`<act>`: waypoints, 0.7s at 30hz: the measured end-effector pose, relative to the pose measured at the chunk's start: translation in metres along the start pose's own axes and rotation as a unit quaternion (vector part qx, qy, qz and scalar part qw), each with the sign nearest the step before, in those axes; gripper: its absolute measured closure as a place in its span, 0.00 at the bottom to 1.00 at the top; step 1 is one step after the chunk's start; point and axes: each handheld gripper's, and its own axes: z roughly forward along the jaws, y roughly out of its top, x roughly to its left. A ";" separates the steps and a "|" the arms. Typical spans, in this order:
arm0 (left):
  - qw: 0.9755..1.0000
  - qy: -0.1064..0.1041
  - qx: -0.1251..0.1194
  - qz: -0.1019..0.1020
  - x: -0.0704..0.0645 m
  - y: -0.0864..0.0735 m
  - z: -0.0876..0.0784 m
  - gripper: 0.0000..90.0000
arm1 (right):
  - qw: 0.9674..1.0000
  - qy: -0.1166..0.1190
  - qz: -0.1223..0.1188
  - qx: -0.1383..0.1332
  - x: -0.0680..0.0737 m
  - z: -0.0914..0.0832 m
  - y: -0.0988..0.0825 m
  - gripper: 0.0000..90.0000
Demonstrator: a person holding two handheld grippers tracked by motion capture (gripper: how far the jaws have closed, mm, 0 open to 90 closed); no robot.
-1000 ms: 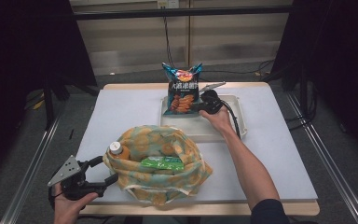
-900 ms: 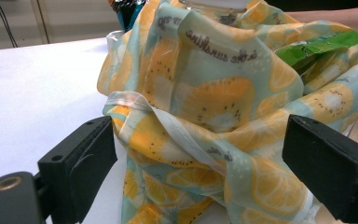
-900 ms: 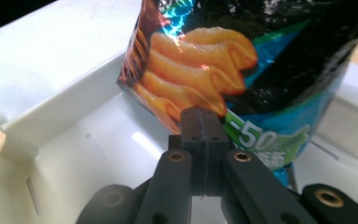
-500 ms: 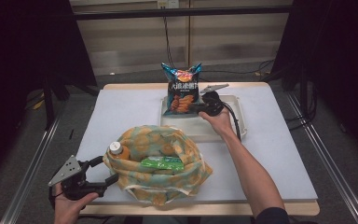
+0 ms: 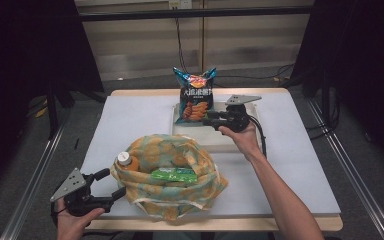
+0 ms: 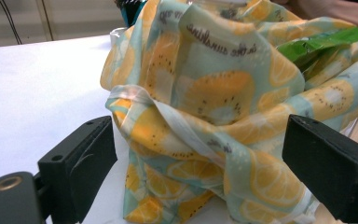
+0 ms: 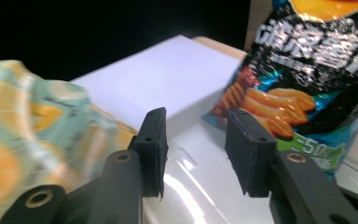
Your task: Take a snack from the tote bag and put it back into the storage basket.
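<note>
The chip bag stands upright in the white tray at the far middle of the table, leaning a little on the tray's back edge. It is the one thing in the tray. The right gripper is just beside the bag, at its right lower corner. Its jaws have just been opening; in the right gripper view there is a clear gap between the right gripper pads with nothing in it, and the chip bag is behind the right jaw, its top cut off by the frame.

Nearer to the person lies one cloth bag with an orange and lemon print, soft and crumpled. In it I count two things: one bottle with a white cap at its left side, and one green packet that lies flat across the opening. What is deeper inside, the cloth hides.

The left gripper is at the left edge of the cloth bag. In the left gripper view its jaws stand wide apart, with a fold of the cloth bag between them, and the pads do not press on it. The green packet shows at the upper right, partly covered by cloth.
</note>
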 end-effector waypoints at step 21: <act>1.000 0.005 -0.001 -0.001 -0.002 0.000 -0.004 0.11 | 0.998 0.046 -0.033 -0.024 0.060 -0.048 -0.010 0.56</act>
